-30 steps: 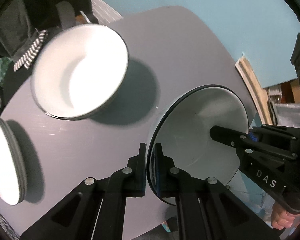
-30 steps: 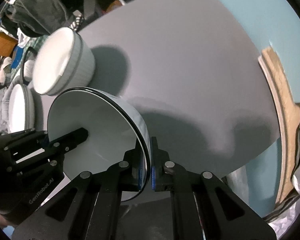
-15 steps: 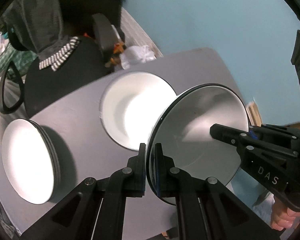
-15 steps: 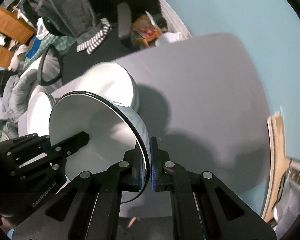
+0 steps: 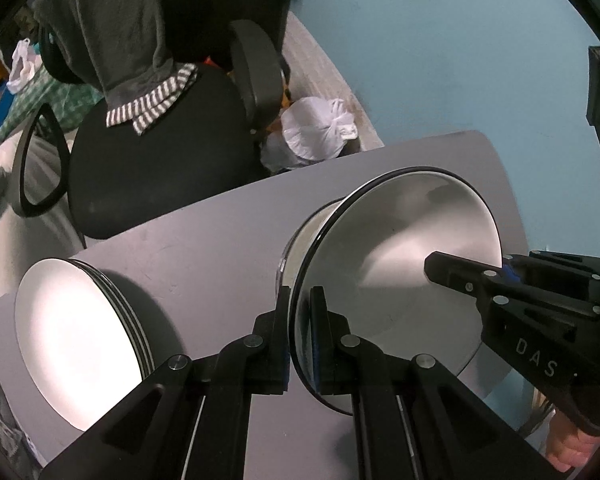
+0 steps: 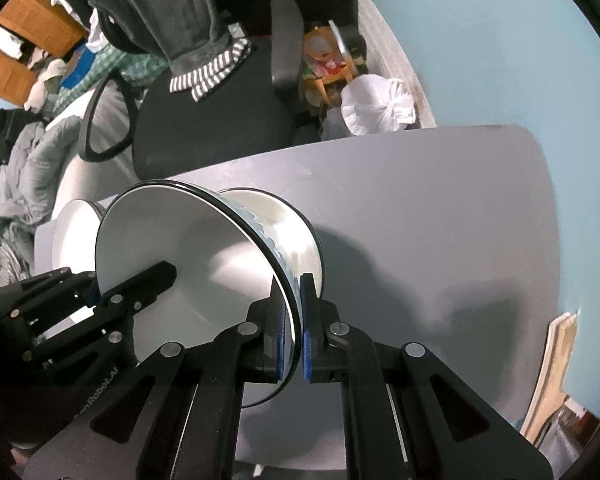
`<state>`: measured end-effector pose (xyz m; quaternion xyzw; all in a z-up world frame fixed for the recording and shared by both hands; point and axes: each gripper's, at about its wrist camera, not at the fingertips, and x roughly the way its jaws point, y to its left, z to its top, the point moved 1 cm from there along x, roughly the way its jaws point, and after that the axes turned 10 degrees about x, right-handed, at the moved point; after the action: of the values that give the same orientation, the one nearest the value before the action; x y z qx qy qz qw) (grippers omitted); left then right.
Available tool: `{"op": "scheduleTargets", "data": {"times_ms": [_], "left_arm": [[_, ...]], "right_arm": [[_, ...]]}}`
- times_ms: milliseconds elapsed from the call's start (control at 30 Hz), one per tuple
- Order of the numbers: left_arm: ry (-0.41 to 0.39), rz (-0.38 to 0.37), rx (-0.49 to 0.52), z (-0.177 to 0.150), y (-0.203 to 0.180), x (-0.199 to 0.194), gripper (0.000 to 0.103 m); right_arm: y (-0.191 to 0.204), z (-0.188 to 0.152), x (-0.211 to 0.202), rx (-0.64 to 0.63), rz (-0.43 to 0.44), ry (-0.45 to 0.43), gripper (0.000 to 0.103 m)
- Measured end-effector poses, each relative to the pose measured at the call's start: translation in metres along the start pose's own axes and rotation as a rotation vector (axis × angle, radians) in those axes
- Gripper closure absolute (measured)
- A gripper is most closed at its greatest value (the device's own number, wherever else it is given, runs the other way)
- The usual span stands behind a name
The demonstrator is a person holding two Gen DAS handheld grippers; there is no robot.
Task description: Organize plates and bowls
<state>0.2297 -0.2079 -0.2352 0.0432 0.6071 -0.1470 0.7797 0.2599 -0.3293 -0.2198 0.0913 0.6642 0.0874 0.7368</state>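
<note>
- Left wrist view: left gripper [image 5: 300,334] clamps rim of black-edged white bowl [image 5: 396,264], held over grey table [image 5: 204,248]; stack of white plates [image 5: 76,340] lies left.
- Right wrist view: right gripper [image 6: 295,326] clenched on opposite rim, the bowl [image 6: 204,272] directly above white ceramic dish [image 6: 296,236].

The left hand-held gripper [image 5: 300,312] pinches the black-edged rim of a white bowl [image 5: 396,280], and the right hand-held gripper [image 5: 500,274] clamps the far rim. Behind the bowl sits another white bowl [image 5: 304,236]. A stack of white plates [image 5: 76,340] rests on the grey desk [image 5: 212,248].
</note>
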Motion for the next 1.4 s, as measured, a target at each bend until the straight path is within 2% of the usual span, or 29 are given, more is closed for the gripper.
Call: {"op": "scheduleTargets", "data": {"times_ms": [333, 600, 767, 867, 933, 1133, 1267, 1400], "left_arm": [[0.027, 0.031, 0.002, 0.008, 0.004, 0.008, 0.095], [0.072, 0.057, 0.062, 0.009, 0.0, 0.014, 0.094], [0.068, 0.071, 0.049, 0.007, 0.003, 0.009, 0.084], [0.058, 0.051, 0.023, 0.006, 0.008, 0.006, 0.08], [0.051, 0.036, 0.013, 0.005, 0.01, 0.003, 0.076], [0.001, 0.008, -0.007, 0.002, 0.014, -0.016, 0.075], [-0.058, -0.003, -0.032, -0.004, 0.019, -0.037, 0.064], [-0.124, -0.02, -0.063, -0.012, 0.024, -0.061, 0.057]], "right_arm": [[0.0, 0.009, 0.013, 0.001, 0.004, 0.06, 0.096], [0.0, 0.011, 0.011, -0.013, -0.023, 0.071, 0.096], [0.001, 0.01, 0.01, -0.009, -0.039, 0.081, 0.094], [0.003, 0.01, 0.006, 0.0, -0.041, 0.077, 0.088], [0.004, 0.011, 0.0, 0.007, -0.038, 0.059, 0.072], [0.011, 0.015, -0.02, -0.016, -0.075, -0.011, 0.065], [0.018, 0.014, -0.038, -0.037, -0.097, -0.071, 0.056], [0.028, 0.011, -0.059, -0.056, -0.116, -0.138, 0.048]]}}
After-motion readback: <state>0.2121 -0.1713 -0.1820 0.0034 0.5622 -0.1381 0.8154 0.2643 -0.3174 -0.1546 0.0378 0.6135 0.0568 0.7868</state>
